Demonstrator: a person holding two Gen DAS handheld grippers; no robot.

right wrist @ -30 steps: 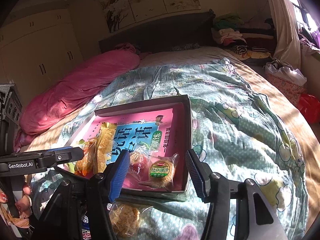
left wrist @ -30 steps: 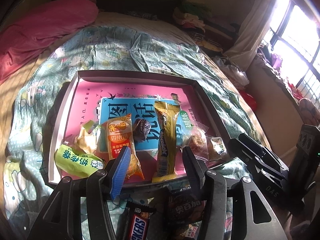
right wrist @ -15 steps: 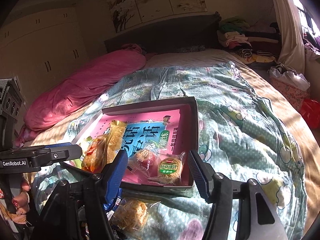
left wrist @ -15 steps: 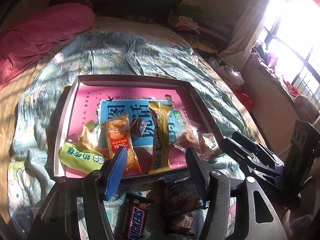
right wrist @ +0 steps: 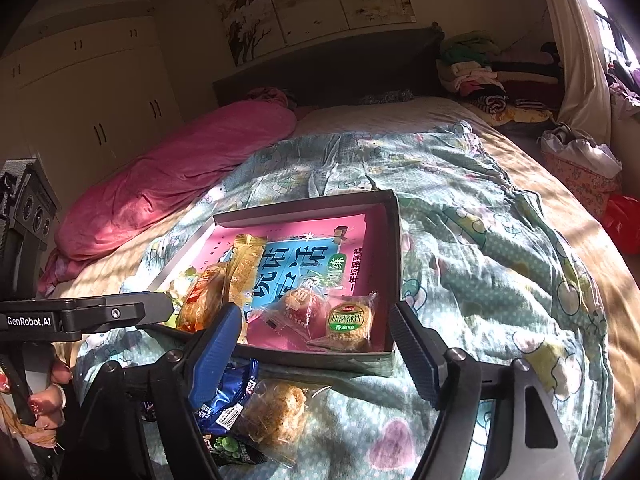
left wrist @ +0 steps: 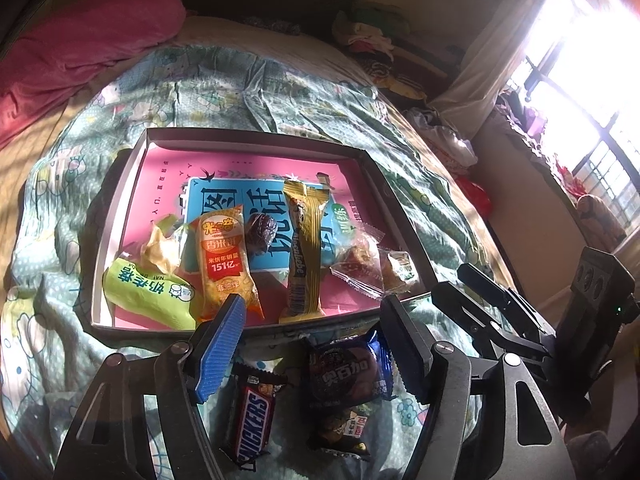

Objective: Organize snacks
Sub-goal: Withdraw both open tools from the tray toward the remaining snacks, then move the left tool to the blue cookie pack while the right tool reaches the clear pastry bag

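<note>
Snacks lay in the shallow box (left wrist: 256, 136) on the quilt (left wrist: 304, 96), long packets running front to back; loose ones sat before its near wall. Left gripper (left wrist: 312, 324) and right gripper (right wrist: 316, 336) hovered there, jaws opening, gripping nothing.

Tray (left wrist: 256, 136) grey, pink inside; book (left wrist: 224, 200) blue; quilt (right wrist: 480, 240) green cartoon print; blanket (right wrist: 180, 176) pink; Snickers (left wrist: 252, 420) brown.
</note>
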